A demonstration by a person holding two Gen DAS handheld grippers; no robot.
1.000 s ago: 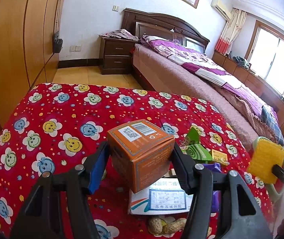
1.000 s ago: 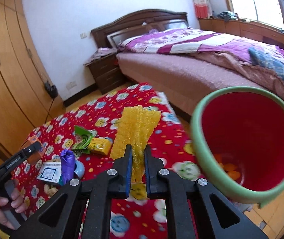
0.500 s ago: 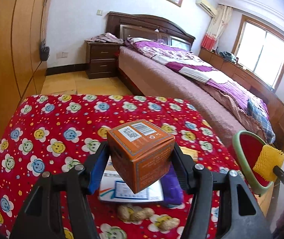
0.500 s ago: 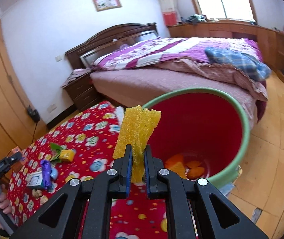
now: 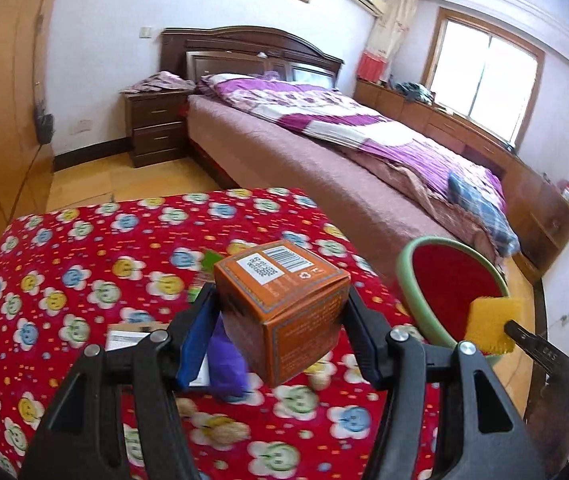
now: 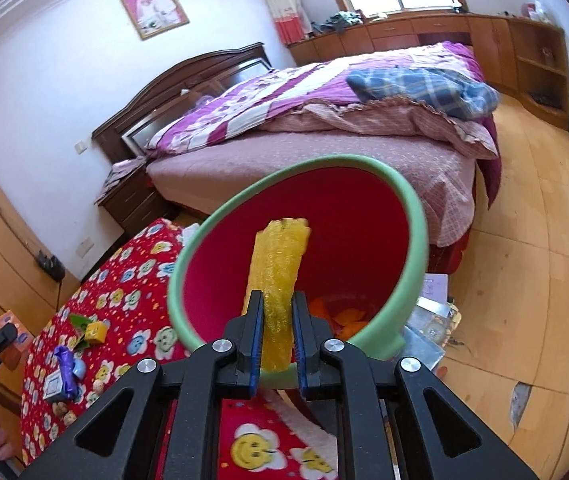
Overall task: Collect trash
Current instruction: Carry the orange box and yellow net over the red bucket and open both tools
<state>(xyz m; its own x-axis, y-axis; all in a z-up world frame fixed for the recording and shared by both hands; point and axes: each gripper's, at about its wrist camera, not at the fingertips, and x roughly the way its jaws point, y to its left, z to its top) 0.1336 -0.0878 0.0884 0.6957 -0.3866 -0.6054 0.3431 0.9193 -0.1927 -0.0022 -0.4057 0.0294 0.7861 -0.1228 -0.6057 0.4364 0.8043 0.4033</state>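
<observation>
My left gripper is shut on an orange cardboard box and holds it above the red smiley-flower tablecloth. My right gripper is shut on a yellow bubble-wrap strip, held over the mouth of the red bin with a green rim. The bin and the yellow strip also show at the right of the left wrist view. Orange scraps lie in the bin's bottom.
On the cloth lie a purple wrapper, a white printed packet, peanuts, a green wrapper and a small yellow box. A bed stands beyond the table. Papers lie on the wooden floor beside the bin.
My right gripper has carried the yellow strip from over the table to the bin's mouth. My left gripper, still holding the orange box, has swung right toward the bin.
</observation>
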